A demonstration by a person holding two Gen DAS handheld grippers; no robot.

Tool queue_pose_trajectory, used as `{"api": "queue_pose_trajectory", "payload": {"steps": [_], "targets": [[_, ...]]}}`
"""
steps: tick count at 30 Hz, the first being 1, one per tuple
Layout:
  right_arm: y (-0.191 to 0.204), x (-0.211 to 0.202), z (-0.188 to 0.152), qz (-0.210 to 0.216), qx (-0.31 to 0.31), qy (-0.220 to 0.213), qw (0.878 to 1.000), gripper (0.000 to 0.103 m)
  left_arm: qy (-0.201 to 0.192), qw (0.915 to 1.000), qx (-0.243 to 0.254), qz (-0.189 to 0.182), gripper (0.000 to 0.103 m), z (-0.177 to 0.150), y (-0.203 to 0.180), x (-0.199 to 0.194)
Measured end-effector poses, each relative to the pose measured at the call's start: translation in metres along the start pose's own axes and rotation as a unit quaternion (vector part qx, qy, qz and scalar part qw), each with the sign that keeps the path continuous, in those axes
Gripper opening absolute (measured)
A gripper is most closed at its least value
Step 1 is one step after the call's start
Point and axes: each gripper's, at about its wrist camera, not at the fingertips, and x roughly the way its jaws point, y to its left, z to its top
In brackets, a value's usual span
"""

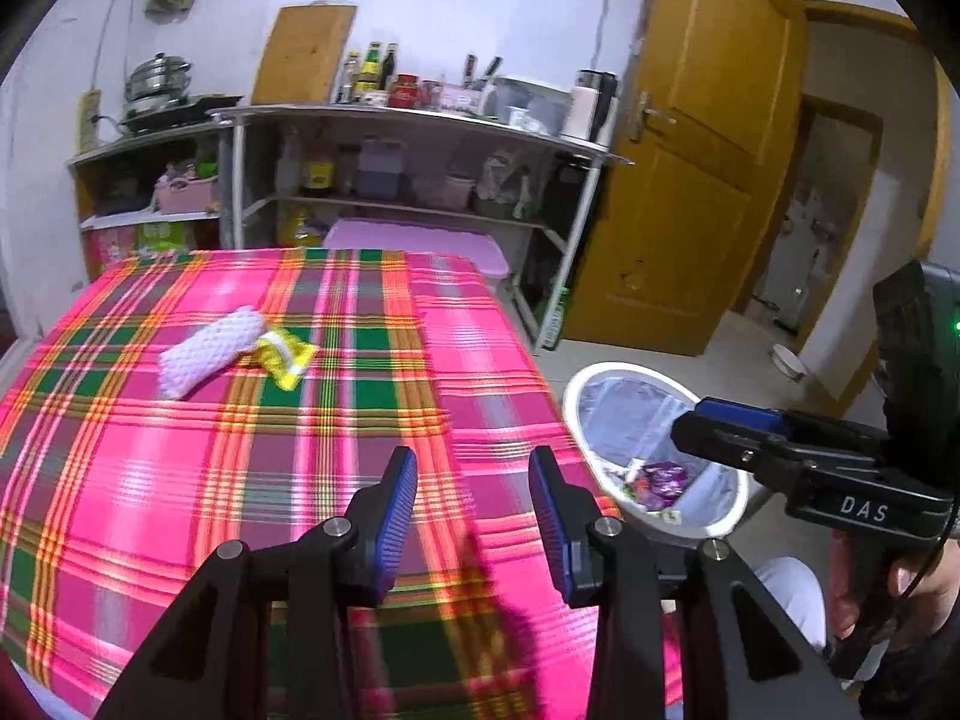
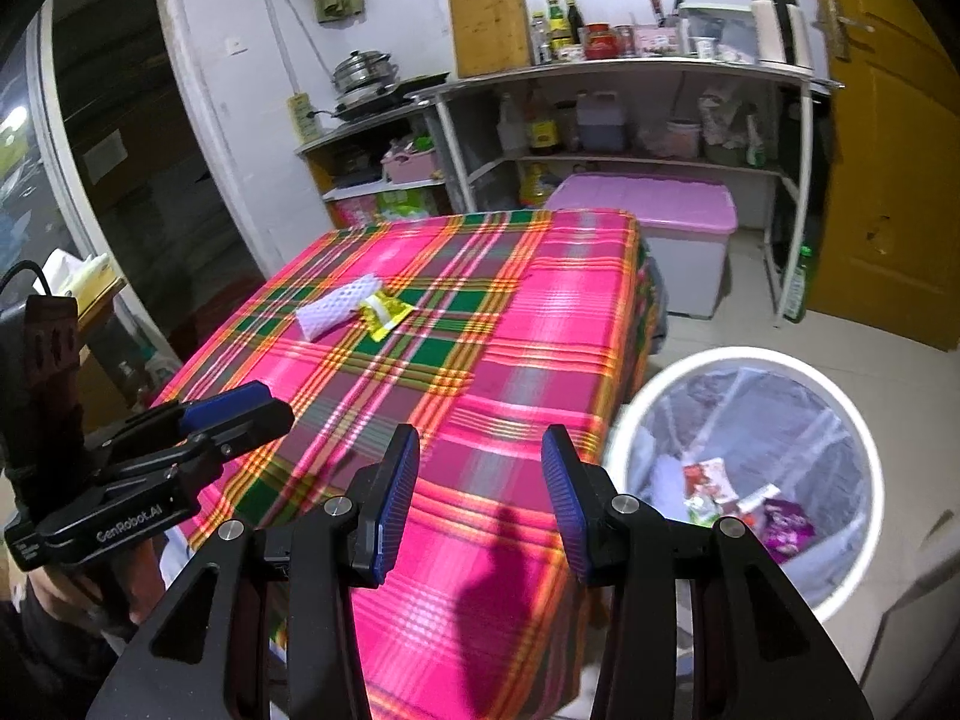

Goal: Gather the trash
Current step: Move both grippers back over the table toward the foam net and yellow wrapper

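A white foam net sleeve and a yellow wrapper lie side by side, touching, on the far half of the pink plaid tablecloth. My left gripper hovers open over the near part of the table with nothing between its blue pads. My right gripper is open and empty too, above the table's near right corner; its fingers show over the bin in the left wrist view. A white round bin with a clear liner stands on the floor right of the table and holds several wrappers.
Metal shelves crowded with bottles, pots and boxes stand against the back wall. A pink-lidded storage box sits behind the table. A yellow wooden door stands open on the right. A person's hand holds the right gripper.
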Motion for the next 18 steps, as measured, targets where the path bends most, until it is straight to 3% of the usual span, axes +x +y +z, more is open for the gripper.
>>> {"api": "queue_pose_trajectory", "payload": {"steps": [18], "targets": [[0.047, 0.078, 0.038, 0.033, -0.062, 0.038, 0.997, 0.050, 0.002, 0.9955, -0.032, 0.089, 0.040, 0.023, 0.107, 0.013]]}}
